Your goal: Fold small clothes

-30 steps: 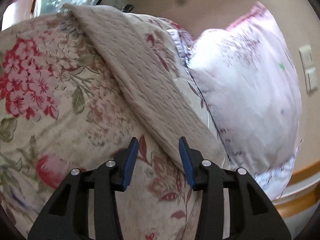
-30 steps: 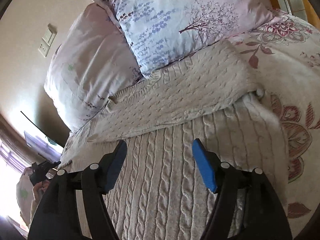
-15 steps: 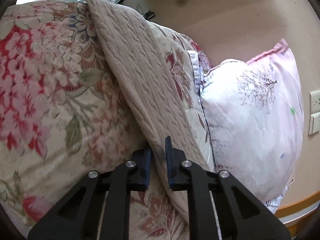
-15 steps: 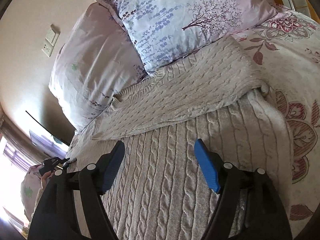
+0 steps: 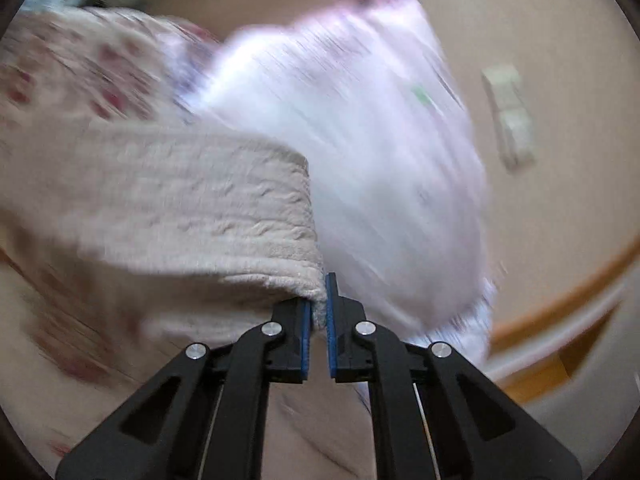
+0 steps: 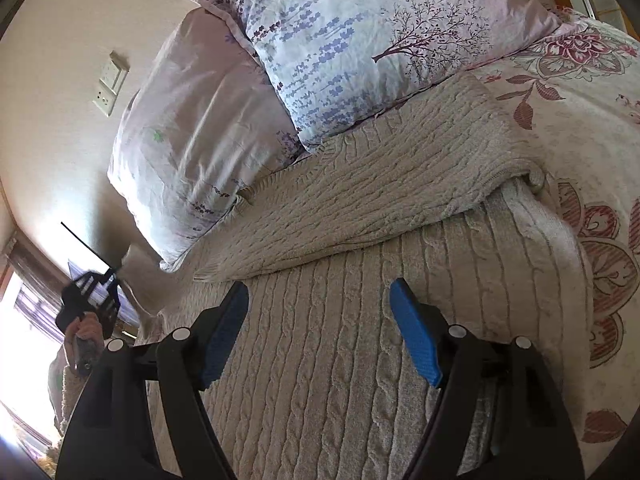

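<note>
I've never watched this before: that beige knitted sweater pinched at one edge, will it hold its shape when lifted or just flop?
Probably flop: the sweater already bends and drapes away from the left gripper clamped on its edge. Its thick cable knit looks fairly heavy, so it may sag. The fuzzy surface likely grips the pads rather than slipping.

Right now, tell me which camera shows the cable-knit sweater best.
The right wrist view: the sweater lies sharp and spread over the bed, one part folded across, under the open right gripper. The left wrist view is motion-blurred and shows only the edge pinched in the left gripper.
</note>
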Demonstrator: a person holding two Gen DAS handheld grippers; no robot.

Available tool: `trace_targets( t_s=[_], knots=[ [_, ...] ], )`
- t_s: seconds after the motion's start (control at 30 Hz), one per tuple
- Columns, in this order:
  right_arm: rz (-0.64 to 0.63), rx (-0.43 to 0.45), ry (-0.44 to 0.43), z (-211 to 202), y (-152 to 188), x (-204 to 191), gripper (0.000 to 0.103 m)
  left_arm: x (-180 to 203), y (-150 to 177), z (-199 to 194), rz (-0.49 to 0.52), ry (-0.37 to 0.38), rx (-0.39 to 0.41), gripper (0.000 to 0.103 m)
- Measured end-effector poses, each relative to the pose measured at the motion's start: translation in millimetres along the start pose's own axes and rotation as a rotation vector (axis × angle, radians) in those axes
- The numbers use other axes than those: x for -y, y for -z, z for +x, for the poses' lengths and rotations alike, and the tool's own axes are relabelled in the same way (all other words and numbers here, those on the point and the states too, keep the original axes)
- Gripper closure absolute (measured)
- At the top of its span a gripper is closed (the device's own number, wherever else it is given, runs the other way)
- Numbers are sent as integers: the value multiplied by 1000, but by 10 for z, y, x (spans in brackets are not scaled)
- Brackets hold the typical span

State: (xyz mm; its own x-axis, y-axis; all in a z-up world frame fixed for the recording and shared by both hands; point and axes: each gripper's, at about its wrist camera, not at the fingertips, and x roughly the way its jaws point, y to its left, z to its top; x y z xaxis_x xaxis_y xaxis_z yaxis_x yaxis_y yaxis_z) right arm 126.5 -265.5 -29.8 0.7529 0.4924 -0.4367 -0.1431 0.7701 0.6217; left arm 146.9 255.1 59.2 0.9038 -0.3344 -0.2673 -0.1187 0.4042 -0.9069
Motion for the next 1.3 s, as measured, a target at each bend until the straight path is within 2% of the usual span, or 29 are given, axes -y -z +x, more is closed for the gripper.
trace_targets(
  t_s=[0.1,0.17,0.23,0.3,0.33,0.43,0.5,0.53,0.67,0.73,0.8,0.87,0.9,0.93,1.07,1.17,1.23,1.27,1.3],
  knots=[
    [1,3,-1,-1,3,-2,29,202,375,334,43,58,-104,96],
    [0,3,-3,-2,8,-4,29,229,649,605,71,57,-183,92],
    [1,4,-3,-3,11,-6,29,185,861,794,80,22,-252,85],
    [-1,4,-3,-4,13,-9,29,72,1043,978,60,-24,-324,70],
    [-1,5,-3,-7,15,-9,29,19,1095,1023,49,-42,-349,67],
    [0,6,-7,-12,18,-11,29,-78,1081,1032,22,-66,-361,56],
    [1,7,-10,-15,22,-12,29,-116,984,918,8,-76,-319,49],
    [1,7,-13,-17,22,-13,28,-130,913,855,1,-81,-294,48],
    [1,12,-21,-19,25,-15,29,-224,594,674,-47,-115,-203,48],
    [1,13,-24,-19,24,-15,28,-301,469,548,-81,-134,-169,55],
    [-1,12,-30,-17,23,-18,28,-369,381,506,-115,-148,-142,70],
    [-4,12,-34,-15,21,-20,28,-411,344,506,-134,-159,-129,94],
    [-5,12,-37,-12,20,-22,28,-368,341,553,-131,-156,-129,94],
    [-6,12,-39,-13,23,-22,29,-293,354,607,-116,-147,-132,94],
    [-14,15,-51,-12,26,-20,29,225,572,832,63,-61,-193,94],
    [-11,18,-54,-21,28,-7,29,749,982,1096,277,-4,-295,94],
    [-7,21,-55,-27,26,3,29,979,1280,1260,408,-4,-364,92],
    [-5,23,-55,-28,27,8,29,1107,1516,1374,505,-14,-411,81],
    [-3,25,-56,-31,26,16,29,1168,1682,1440,570,-23,-444,57]
  ],
)
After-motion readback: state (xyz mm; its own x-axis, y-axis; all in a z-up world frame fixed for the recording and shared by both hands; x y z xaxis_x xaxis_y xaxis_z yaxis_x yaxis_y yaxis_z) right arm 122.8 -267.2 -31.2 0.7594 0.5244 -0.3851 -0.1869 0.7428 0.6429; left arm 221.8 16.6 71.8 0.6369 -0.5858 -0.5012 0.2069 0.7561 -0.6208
